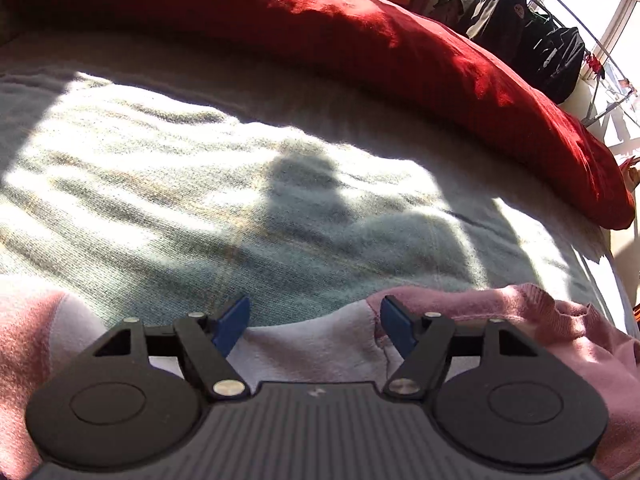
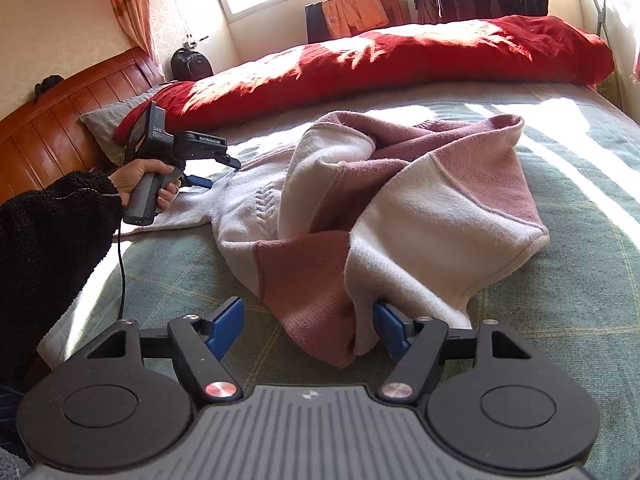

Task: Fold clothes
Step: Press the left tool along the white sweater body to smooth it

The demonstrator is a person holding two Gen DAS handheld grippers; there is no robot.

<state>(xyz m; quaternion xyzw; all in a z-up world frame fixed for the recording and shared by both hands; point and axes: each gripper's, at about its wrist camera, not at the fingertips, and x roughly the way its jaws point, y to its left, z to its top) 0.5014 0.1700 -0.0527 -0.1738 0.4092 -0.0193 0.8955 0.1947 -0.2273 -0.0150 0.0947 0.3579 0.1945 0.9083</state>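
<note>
Pink-and-white sweater (image 2: 372, 208) lies crumpled mid-bed on the green blanket (image 2: 580, 280).

The right gripper (image 2: 308, 326) gapes wide at the bed's near edge, a sweater fold between its fingers; the left gripper (image 1: 316, 322), also spread, hovers over the sweater's headboard-side end.

Left wrist view is set low, close over the pink-and-white knitted sweater (image 1: 320, 344), facing the red quilt (image 1: 360, 40). Right wrist view is set higher, nearer the bed edge; both are shared.

sweater (image 1: 320, 344) lower part hidden behind left gripper (image 1: 315, 326) body
</note>
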